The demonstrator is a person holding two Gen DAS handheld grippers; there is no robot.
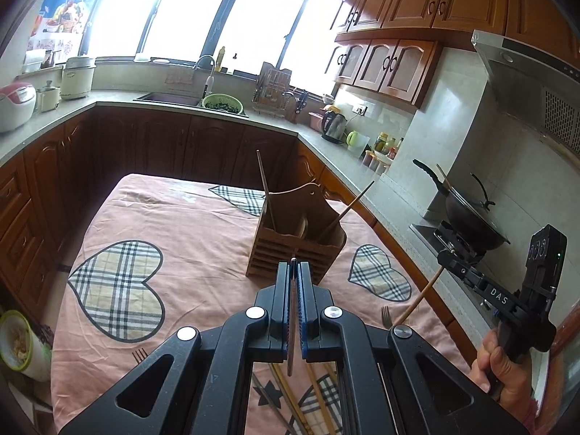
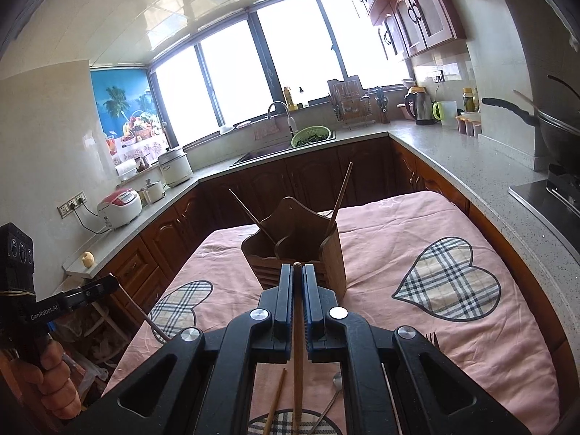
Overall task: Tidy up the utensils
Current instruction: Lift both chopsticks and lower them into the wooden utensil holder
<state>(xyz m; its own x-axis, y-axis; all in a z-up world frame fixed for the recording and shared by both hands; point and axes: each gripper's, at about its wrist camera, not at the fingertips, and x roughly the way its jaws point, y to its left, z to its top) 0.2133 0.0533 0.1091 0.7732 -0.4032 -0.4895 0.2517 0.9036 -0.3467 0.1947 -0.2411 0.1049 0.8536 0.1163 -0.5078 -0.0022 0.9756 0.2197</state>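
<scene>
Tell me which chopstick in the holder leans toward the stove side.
The lighter chopstick in the right end of the holder: its top tips out toward the stove. The darker chopstick at the left end stands nearly upright.

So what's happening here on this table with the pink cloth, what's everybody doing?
A person is sorting utensils with a handheld gripper in each hand. The left gripper has its jaws shut on a thin dark chopstick, and the right gripper is shut on a light wooden chopstick. Both point toward the brown slatted wooden utensil holder, which already has two chopsticks leaning in it. More chopsticks, a metal spoon and forks lie on the pink heart-patterned tablecloth.
</scene>
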